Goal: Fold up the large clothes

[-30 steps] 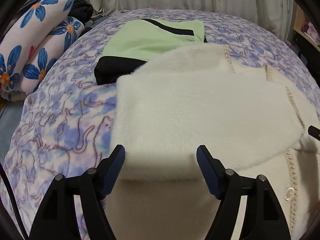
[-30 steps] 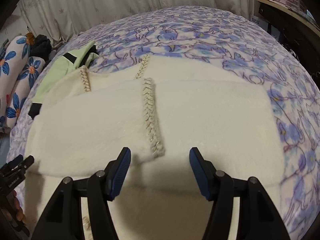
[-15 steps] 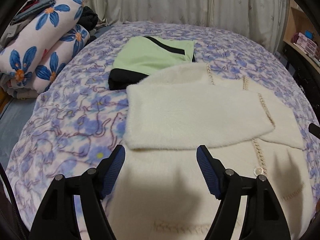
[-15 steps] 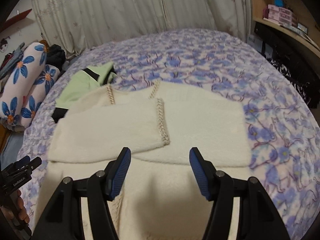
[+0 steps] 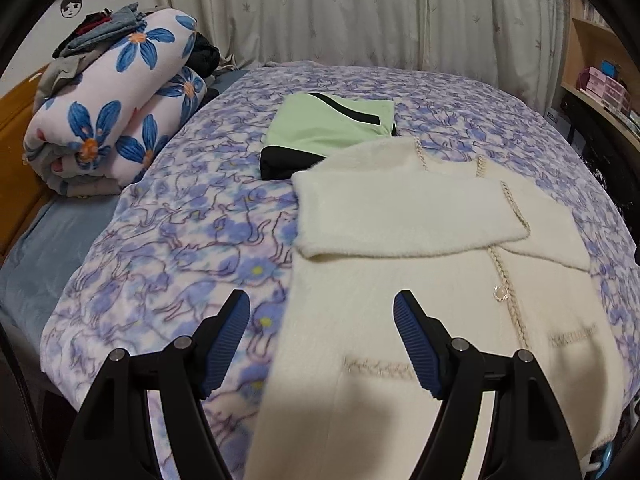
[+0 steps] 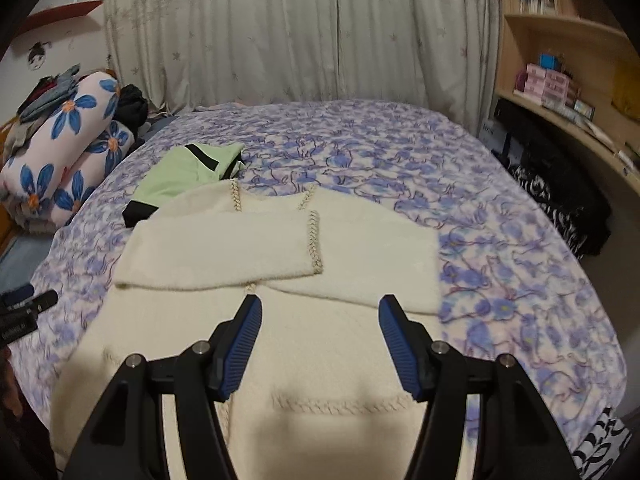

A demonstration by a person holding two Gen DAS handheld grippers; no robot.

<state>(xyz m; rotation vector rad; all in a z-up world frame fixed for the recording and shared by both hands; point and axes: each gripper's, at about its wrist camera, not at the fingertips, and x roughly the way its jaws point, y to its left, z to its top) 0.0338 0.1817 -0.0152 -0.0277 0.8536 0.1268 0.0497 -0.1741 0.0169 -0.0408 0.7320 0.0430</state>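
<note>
Cream fuzzy cardigan point(image 5: 420, 280) lies flat on my floral bedspread point(image 5: 180, 240), both sleeves folded across its chest, braided trim down the front. My left gripper point(image 5: 322, 340) and right gripper point(image 6: 320, 344) hover above its hem, jaws spread, empty. Green top point(image 5: 332, 128) lies folded beyond it. No legible writing.

No text could be read with certainty. White lettering stood on the black device point(image 6: 18, 322) at the left edge, but it was too blurred to decipher.
</note>
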